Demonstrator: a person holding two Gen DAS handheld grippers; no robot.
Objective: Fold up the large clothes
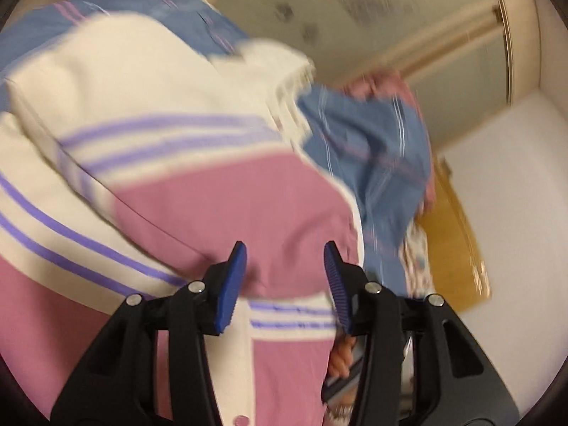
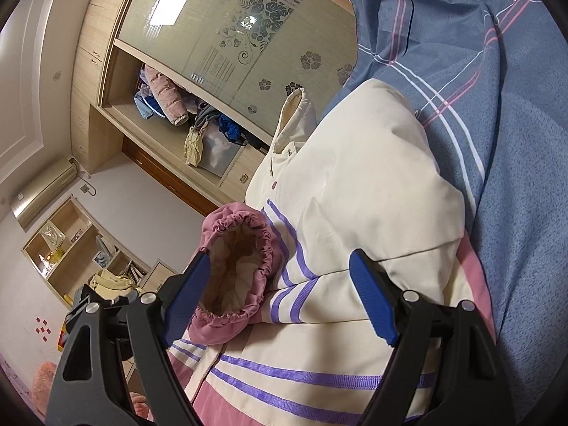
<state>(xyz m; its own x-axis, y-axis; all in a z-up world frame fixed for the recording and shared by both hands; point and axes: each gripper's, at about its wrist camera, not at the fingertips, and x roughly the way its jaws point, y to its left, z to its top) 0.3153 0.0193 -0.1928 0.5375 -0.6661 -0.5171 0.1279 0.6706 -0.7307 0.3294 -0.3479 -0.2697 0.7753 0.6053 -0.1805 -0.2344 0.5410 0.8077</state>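
Cream, pink and purple jacket (image 2: 358, 184): we are seeing it lying on the bed, over the blue plaid bedsheet (image 2: 504, 113), with its collar at the far end and a pink elastic cuff (image 2: 238, 269) resting on its front.
Step in hand: we are judging that a sleeve is being folded in across the body, with the fold only partly done.
Left tool (image 1: 284, 266): we are holding it above the pink panel with its jaws part open; nothing is sitting between the pads, though this view is blurred.
Right tool (image 2: 280, 294): we are holding it wide open low over the near part of the jacket, the cuff lying just inside its left pad, and no pad is pressing on cloth.
Next move: we are thinking it calls for pinching the cuff or the jacket's side edge and drawing it flat before folding the body over.
Surface: we are working on a soft bed, so cloth may be bunching as we pull.
Room: we are facing a wardrobe (image 2: 227, 35) with a flowered sliding door, and clothes are piled on its open shelf.
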